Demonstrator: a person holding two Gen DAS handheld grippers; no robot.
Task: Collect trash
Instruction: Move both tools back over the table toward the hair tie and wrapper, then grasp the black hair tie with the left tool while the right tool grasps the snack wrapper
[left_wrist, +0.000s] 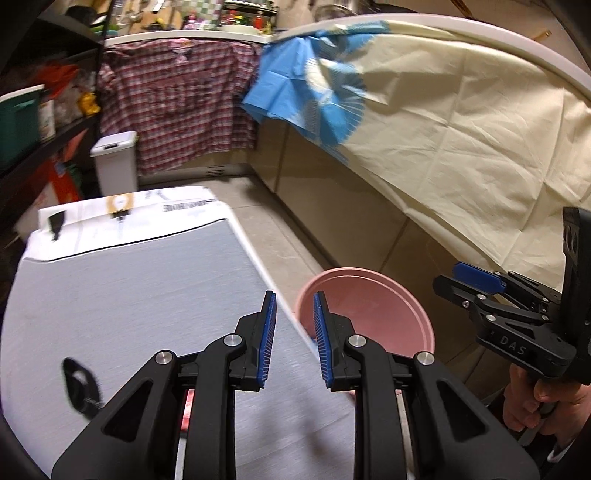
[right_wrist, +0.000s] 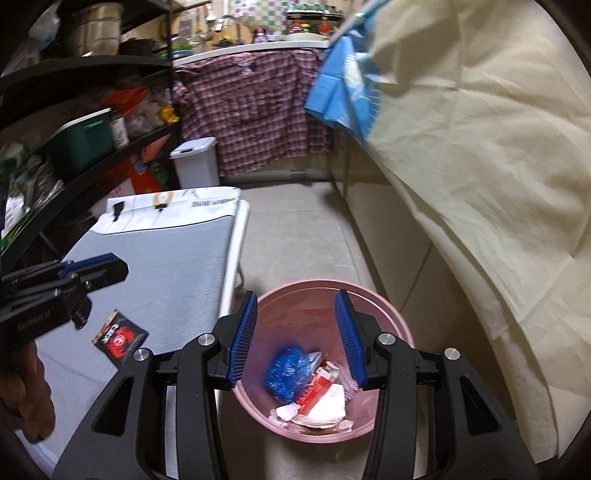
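1. Left tongs (left_wrist: 294, 319): parted, nothing between the pads, hanging over the right edge of the bench (left_wrist: 129, 295), by the rim of the bin (left_wrist: 388, 295).
2. Right tongs (right_wrist: 295, 332): spread wider, empty, poised above the bin (right_wrist: 391, 314) mouth.
3. Pink bin: standing on the floor (right_wrist: 295, 229) just beside the bench (right_wrist: 166, 266); inside, trash (right_wrist: 314, 391) piled at the bottom: a blue crumpled bag, a red and white carton, white paper scraps.
4. Packet (right_wrist: 119, 338): dark, red print, lying flat on the grey bench top near its front, below the left tongs (right_wrist: 122, 267) in the right-wrist view.
5. In the left-wrist view, a dark blurred item (left_wrist: 79, 384) on the bench near its front left; cannot tell what.
6. Far end of the bench: white printed sheet (left_wrist: 122, 214) draped over the edge.
7. Behind it: white lidded bin (left_wrist: 114, 162) on the floor, plaid cloth (left_wrist: 177, 103) hanging from a counter.
8. Left side: dark shelves (right_wrist: 74, 110) crowded with boxes, a green tub and bags.
9. Right side: cream sheet (right_wrist: 480, 166) with a blue cloth (right_wrist: 340, 88) at its top corner, draped down close to the pink bin.
10. Hand (left_wrist: 535, 398) gripping the right tongs' handle, at the right edge of the left-wrist view.
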